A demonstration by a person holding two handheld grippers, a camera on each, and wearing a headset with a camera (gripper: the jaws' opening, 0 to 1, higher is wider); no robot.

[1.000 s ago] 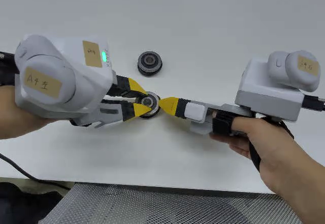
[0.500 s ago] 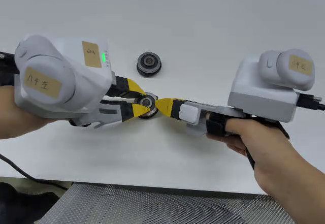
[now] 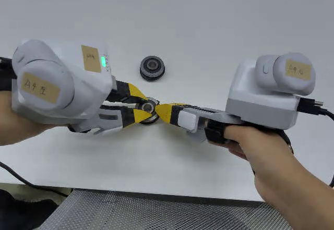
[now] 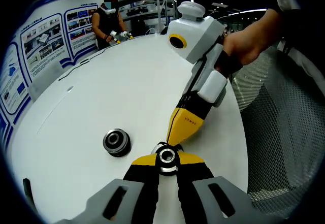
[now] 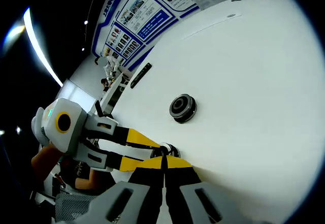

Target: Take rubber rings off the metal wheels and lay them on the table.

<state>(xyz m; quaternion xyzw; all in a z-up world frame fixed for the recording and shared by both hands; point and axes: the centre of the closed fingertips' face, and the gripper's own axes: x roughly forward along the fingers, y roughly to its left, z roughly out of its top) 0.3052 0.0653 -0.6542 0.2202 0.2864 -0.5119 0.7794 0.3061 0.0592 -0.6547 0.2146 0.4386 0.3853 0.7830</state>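
Note:
A small metal wheel [image 3: 150,106] with a dark rubber ring is clamped between the yellow jaws of my left gripper [image 3: 146,108], which is shut on it just above the table. In the left gripper view the wheel [image 4: 167,156] sits between the jaw tips. My right gripper [image 3: 162,110] comes in from the right, shut, its yellow tips against the wheel's right rim [image 5: 166,150]. I cannot tell whether they pinch the ring. A second wheel [image 3: 152,67] with its black ring lies flat on the table behind them.
The white table [image 3: 219,42] stretches bare beyond the second wheel [image 4: 117,141] [image 5: 183,107]. Its front edge runs close to my hands, with grey mesh [image 3: 156,212] below it. A person stands far off at the table's other end [image 4: 107,21].
The right gripper has slid left, tips pushing further onto the held wheel. The left gripper and its wheel shifted slightly left and up. The second wheel has not moved.

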